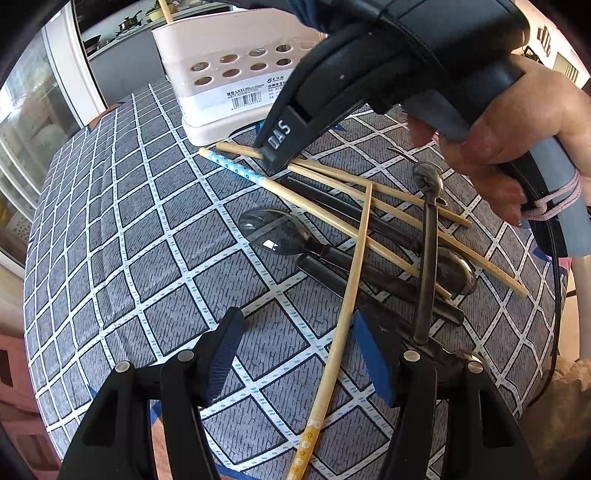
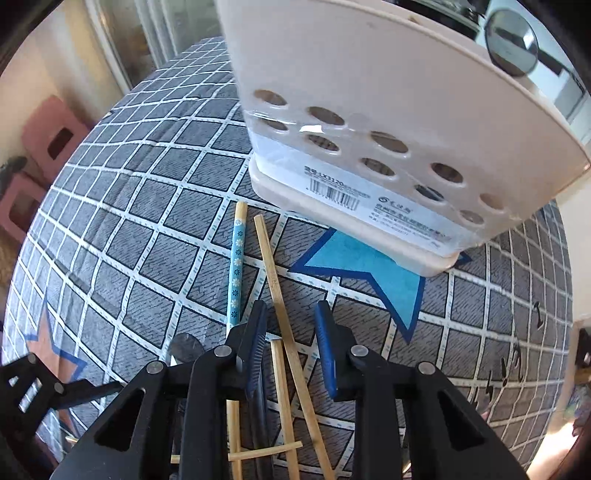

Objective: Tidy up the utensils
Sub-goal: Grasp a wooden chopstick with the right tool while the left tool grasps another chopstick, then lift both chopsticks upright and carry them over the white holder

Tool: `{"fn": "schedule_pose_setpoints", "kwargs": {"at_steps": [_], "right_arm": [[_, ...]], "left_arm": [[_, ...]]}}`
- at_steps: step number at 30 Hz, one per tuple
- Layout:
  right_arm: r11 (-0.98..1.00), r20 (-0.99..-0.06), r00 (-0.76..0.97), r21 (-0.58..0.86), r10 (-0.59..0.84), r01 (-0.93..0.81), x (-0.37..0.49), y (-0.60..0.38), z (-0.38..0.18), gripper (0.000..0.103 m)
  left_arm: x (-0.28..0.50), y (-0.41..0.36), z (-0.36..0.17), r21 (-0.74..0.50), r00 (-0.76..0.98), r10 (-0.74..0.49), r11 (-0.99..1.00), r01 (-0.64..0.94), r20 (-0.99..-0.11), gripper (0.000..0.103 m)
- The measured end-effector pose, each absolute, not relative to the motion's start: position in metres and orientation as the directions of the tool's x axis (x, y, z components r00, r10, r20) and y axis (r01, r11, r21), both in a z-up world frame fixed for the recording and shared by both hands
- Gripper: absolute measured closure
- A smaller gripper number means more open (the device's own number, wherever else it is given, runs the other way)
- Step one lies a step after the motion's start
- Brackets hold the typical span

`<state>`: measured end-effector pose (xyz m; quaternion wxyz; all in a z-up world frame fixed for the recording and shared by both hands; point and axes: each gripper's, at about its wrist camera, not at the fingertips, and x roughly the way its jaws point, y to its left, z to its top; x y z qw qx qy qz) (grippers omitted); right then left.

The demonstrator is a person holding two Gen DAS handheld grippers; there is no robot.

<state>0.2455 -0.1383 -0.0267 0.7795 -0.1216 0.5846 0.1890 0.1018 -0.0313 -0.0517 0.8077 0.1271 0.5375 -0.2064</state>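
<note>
A pile of utensils lies on the checked tablecloth: several bamboo chopsticks, a blue-patterned chopstick (image 1: pixel 236 170), a yellow-ended chopstick (image 1: pixel 343 317), metal spoons (image 1: pixel 280 232) and dark-handled pieces. My left gripper (image 1: pixel 299 354) is open, its fingers either side of the yellow-ended chopstick, above it. My right gripper (image 2: pixel 291 347) is open, its tips straddling a plain bamboo chopstick (image 2: pixel 275 284); it shows in the left wrist view (image 1: pixel 273 155) pointing down at the pile. The white holed utensil holder (image 2: pixel 388 122) stands just beyond, with a chopstick in it (image 1: pixel 165 11).
The holder (image 1: pixel 229 85) stands at the table's far side on a blue star shape (image 2: pixel 369 266). Pink stools (image 2: pixel 48 140) stand beside the table on the left. A glass door is behind.
</note>
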Motion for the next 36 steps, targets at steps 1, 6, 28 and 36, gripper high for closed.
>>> {"fn": "schedule_pose_setpoints", "kwargs": {"at_steps": [1,6,28,36], "right_arm": [[0.900,-0.958,0.247,0.029,0.149,-0.435,0.245,-0.134,-0.027,0.095],[0.914,-0.942,0.277,0.067,0.190,-0.399,0.232,-0.156,-0.018,0.096],[0.951,-0.780,0.550,0.193,0.298,-0.240,0.171,-0.243,0.071,0.096],[0.952,-0.720,0.623,0.212,0.306,-0.222,0.157,-0.254,0.096,0.096]], "left_arm": [[0.105,-0.031,-0.051,-0.019,0.333,-0.198,0.881,0.472,-0.922,0.012],[0.123,-0.032,-0.052,-0.022,0.303,-0.199,0.865,0.501,-0.932,0.012],[0.118,-0.016,-0.009,-0.125,0.380,-0.343,0.861,0.494,-0.859,0.065],[0.117,0.016,0.036,-0.181,0.544,-0.374,0.909,0.374,-0.751,0.065]]}}
